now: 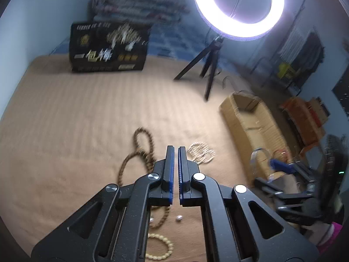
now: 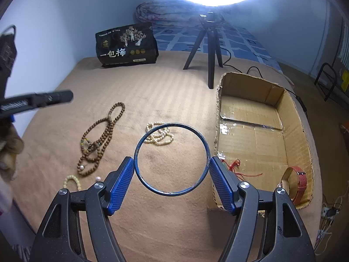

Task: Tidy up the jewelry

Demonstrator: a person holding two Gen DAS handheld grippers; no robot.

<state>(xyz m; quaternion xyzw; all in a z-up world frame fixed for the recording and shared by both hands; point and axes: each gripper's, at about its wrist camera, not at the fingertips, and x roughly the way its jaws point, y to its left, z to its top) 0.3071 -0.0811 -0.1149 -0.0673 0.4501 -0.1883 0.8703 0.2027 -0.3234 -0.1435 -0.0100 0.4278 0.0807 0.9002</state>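
Observation:
My right gripper point(image 2: 171, 166) is shut on a dark blue bangle point(image 2: 152, 187), held by its sides above the tan bedspread, just left of the open cardboard box point(image 2: 250, 139). The box holds a red watch point(image 2: 300, 181) and a red cord point(image 2: 237, 168). A long brown bead necklace point(image 2: 102, 135), a cream bead string point(image 2: 160, 136), a cream bracelet point(image 2: 70, 180) and a loose pearl point(image 2: 98, 178) lie on the bed. My left gripper point(image 1: 176, 150) is shut and empty, above the brown necklace point(image 1: 144, 150) and cream beads point(image 1: 201, 154).
A ring light on a black tripod point(image 2: 208, 50) stands behind the box. A black snack bag point(image 2: 126, 45) stands at the back of the bed. A folded quilt point(image 2: 165, 13) lies behind it. The right gripper shows blurred in the left wrist view point(image 1: 290, 174).

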